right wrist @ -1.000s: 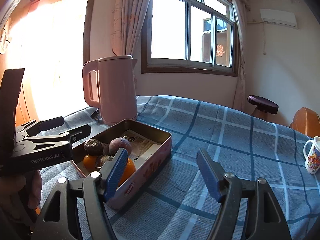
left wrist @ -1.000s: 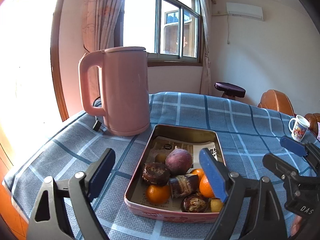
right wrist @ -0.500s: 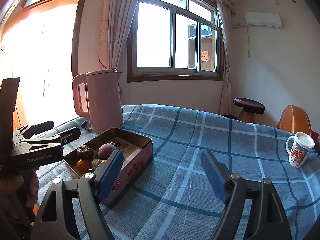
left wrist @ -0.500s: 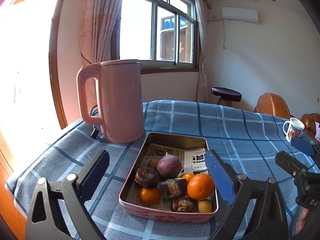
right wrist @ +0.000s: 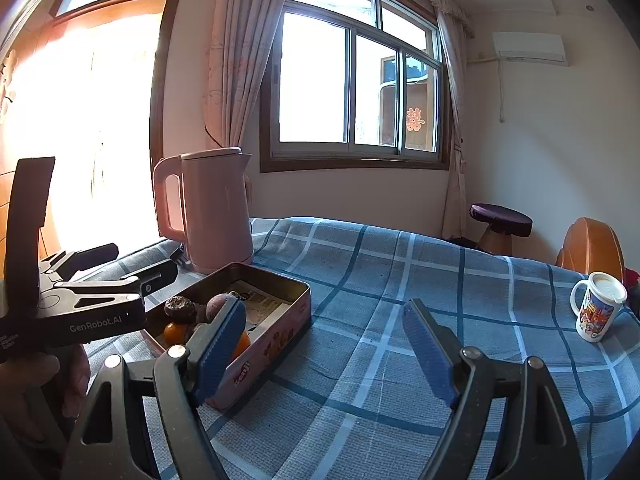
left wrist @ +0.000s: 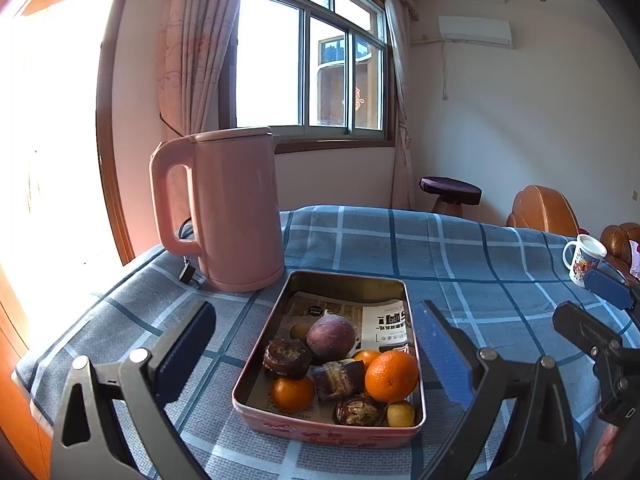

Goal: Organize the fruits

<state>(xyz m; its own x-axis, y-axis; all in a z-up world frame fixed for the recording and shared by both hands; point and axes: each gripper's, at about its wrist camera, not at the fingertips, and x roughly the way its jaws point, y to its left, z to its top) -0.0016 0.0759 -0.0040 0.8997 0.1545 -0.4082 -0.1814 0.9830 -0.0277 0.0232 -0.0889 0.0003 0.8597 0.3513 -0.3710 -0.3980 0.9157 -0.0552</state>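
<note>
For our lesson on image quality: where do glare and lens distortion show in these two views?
Left wrist view: blown-out glare down the left edge beside the pink kettle, window frame bowed. Right wrist view: doorway left of the kettle washed out white, tablecloth lines curved, corners dark.

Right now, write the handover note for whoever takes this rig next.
Left gripper: open, jaws just widened, holding nothing, hovering over the tin.
Right gripper: open, jaws just widened, nothing between them, over bare tablecloth.
Tin sits beside the pink kettle; oranges, a purple fruit and dark brown pieces lie in it.
Done: no fruit lies outside the tin.
Left: cannot tell; check for more.
</note>
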